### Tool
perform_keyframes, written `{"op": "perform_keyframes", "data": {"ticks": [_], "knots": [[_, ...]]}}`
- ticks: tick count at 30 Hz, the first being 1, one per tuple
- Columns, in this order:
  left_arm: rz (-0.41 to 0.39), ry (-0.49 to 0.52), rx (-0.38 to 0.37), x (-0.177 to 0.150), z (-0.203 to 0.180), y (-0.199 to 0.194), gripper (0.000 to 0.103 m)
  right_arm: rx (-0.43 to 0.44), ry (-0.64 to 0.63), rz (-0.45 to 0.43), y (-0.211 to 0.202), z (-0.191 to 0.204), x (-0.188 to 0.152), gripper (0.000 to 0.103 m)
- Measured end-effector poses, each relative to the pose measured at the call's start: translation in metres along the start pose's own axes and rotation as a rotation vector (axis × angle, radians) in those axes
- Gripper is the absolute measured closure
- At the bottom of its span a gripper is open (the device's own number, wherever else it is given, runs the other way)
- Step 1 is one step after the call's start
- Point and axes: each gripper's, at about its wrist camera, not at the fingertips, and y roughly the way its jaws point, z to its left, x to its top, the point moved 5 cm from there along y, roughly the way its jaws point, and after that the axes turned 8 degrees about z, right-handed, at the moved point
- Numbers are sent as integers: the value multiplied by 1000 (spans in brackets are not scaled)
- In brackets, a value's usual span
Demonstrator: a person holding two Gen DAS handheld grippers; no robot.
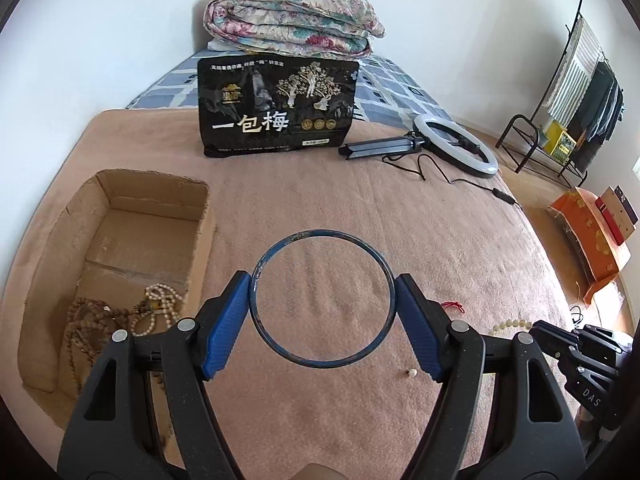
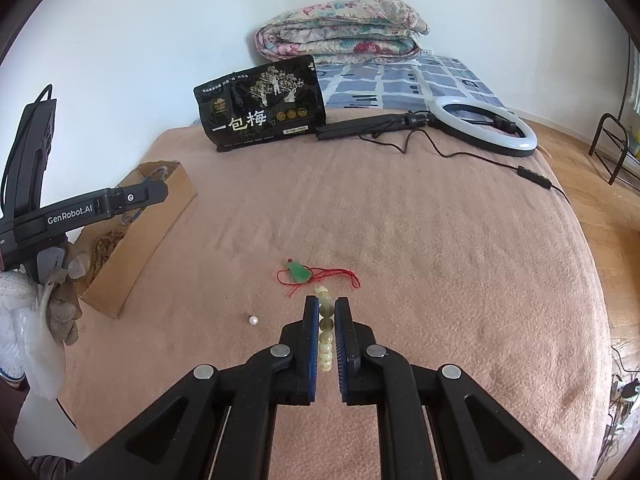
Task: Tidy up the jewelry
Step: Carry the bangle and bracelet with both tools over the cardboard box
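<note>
Bedspread (image 1: 440,240), pinkish brown, fills both views, and I work over it with a pair of tongs in each hand. Cardboard box (image 1: 168,216) sits open on its left part, with strings of brown and cream beads (image 1: 152,312) already heaped inside. My left tongs (image 1: 322,300) are spread wide and pinch a thin blue bangle (image 1: 324,236) by its outer edge, held just right of the box, apparently above the spread. My right tongs (image 2: 327,308) are nearly closed on a bracelet of pale beads (image 2: 326,322), which runs lengthwise between the pads. Just beyond their tips lies a green pendant on red cord (image 2: 298,273); a loose white pearl (image 2: 253,320) lies to their left. To place the bangle well, I judge I should carry it left until it is fully over the box opening, lower it below the rim, then ease the grip so it settles flat on the beads rather than springing out
</note>
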Motion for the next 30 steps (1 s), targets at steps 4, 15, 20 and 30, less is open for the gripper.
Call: {"op": "perform_keyframes", "data": {"ticks": [4, 15, 20, 30], "knots": [[-18, -17, 23, 3, 25, -14, 28, 20, -24, -15, -3, 21, 14, 98], [-27, -94, 82, 10, 109, -37, 28, 83, -123, -53, -4, 99, 50, 98], [-25, -105, 103, 10, 139, -42, 28, 113, -173, -63, -1, 136, 62, 98], [-31, -110, 115, 18, 174, -45, 28, 152, -258, -66, 6, 201, 81, 98]]}}
